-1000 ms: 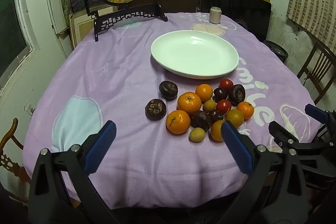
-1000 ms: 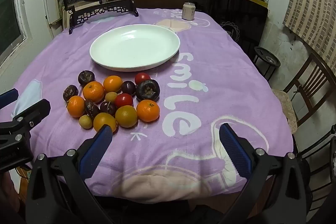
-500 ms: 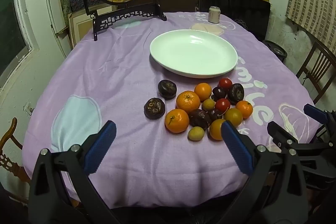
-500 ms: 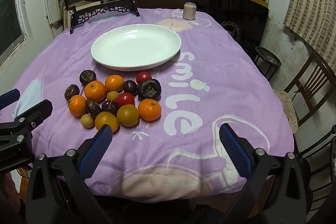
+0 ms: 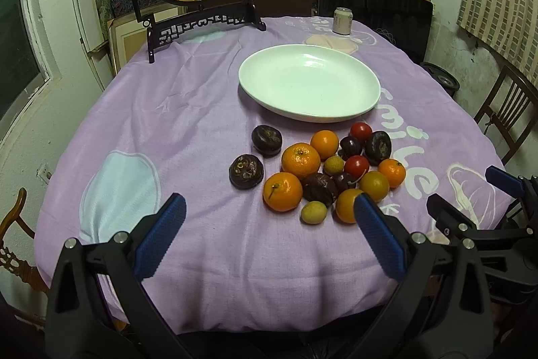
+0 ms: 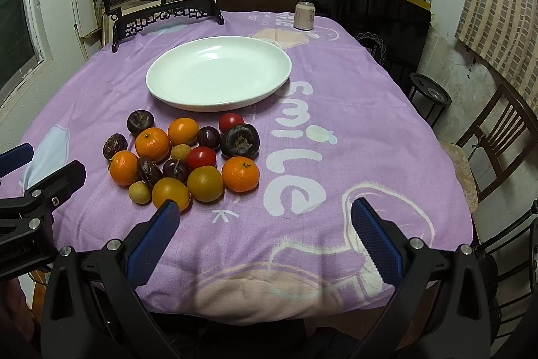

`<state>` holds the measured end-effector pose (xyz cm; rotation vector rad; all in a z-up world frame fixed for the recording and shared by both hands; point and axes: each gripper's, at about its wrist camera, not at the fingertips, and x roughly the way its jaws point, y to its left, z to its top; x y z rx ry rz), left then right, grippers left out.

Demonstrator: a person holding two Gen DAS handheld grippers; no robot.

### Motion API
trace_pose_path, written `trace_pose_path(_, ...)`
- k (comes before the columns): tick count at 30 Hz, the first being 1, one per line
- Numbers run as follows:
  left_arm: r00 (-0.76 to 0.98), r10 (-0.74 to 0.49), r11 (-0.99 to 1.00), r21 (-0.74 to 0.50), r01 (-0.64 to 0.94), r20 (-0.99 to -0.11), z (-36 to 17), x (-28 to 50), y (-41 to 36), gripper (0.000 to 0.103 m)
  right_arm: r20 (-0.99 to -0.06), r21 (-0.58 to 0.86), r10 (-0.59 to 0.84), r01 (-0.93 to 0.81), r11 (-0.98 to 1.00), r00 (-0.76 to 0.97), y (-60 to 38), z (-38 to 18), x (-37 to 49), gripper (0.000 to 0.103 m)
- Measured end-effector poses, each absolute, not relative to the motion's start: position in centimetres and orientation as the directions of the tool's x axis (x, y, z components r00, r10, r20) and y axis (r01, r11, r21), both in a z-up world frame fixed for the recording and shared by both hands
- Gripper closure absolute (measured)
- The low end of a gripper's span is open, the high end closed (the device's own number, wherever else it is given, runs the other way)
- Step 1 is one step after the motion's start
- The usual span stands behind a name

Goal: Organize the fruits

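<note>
Beyond both wide, empty claws, left claw (image 5: 265, 234), right claw (image 6: 262, 232), fruit cluster (image 5: 322, 170) near white plate (image 5: 269, 90)

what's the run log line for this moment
stage: before first pick | left gripper: open, holding nothing | right gripper: open, holding nothing | fruit pile: on cloth | plate: no fruit in it
</note>
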<state>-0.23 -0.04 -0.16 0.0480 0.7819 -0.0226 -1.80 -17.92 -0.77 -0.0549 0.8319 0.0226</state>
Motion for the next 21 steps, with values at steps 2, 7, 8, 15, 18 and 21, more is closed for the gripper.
trace_pose_path(2,0.709,-0.004,0.999,0.034,0.039,-0.705,-0.17,-0.24,-0.04,0.002,-0.74,-0.039,-0.001,-0.042,0.998,0.673,-18.0,-0.74,-1.78,0.001)
trace_pose_path(7,0.708,-0.004,0.999,0.033,0.038,-0.706,-0.18,-0.24,-0.06,0.002,-0.741,-0.039,0.0,-0.043,0.998,0.672,-17.95,-0.78,-1.76,0.001)
trace_pose_path(8,0.708,-0.004,0.999,0.034,0.039,-0.706,-0.19,-0.24,-0.08,0.002,-0.741,-0.039,-0.001,-0.043,0.998,0.672,-17.92,-0.79,-1.76,0.001)
trace_pose_path(15,0.706,-0.004,0.999,0.033,0.039,-0.708,-0.18,-0.18,-0.04,0.002,-0.742,-0.039,0.0,-0.042,0.998,0.671,-17.94,-0.8,-1.72,0.001)
trace_pose_path(18,0.706,-0.005,0.999,0.032,0.04,-0.708,-0.18,-0.16,-0.01,0.002,-0.742,-0.039,0.0,-0.042,0.998,0.67,-17.93,-0.8,-1.72,0.001)
trace_pose_path(21,0.705,-0.006,0.999,0.031,0.039,-0.709,-0.16,-0.13,0.01,0.002,-0.742,-0.038,0.0,-0.043,0.998,0.67,-17.92,-0.81,-1.71,0.001)
